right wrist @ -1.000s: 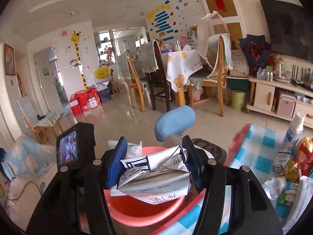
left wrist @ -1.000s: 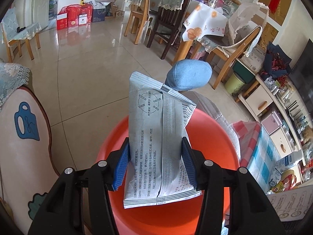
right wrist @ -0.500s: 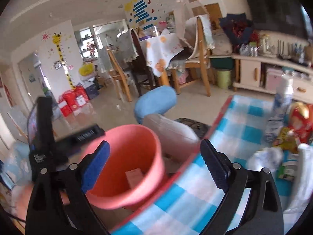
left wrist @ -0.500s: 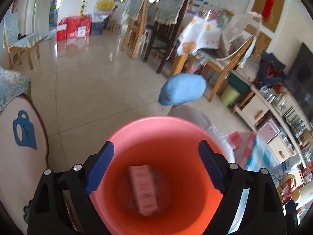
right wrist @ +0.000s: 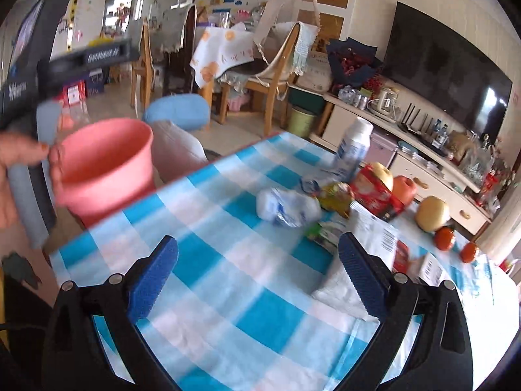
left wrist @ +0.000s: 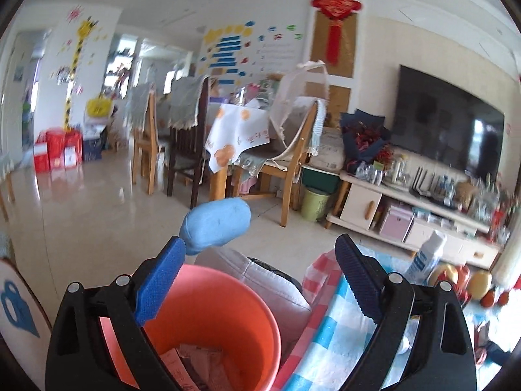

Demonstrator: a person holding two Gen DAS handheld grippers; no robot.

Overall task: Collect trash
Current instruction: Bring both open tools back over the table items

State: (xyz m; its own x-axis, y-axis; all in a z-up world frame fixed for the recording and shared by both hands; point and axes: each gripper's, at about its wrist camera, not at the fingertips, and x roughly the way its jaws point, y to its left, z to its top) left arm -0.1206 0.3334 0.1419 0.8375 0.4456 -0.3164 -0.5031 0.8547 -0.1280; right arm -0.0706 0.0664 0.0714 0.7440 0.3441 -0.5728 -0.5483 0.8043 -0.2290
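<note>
Blue-padded left gripper (left wrist: 257,273) tilts over orange bucket (left wrist: 228,312), opening, empty; right gripper (right wrist: 257,277) likewise above tablecloth (right wrist: 228,293).

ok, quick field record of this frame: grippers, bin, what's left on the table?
left hand-held gripper: jaws opening, nothing between them, over the bin
right hand-held gripper: jaws opening, nothing between them, over the table
bin: orange, beside the table edge, trash inside
table: blue checked cloth
left to collect: crumpled plastic bottle, wrappers
</note>
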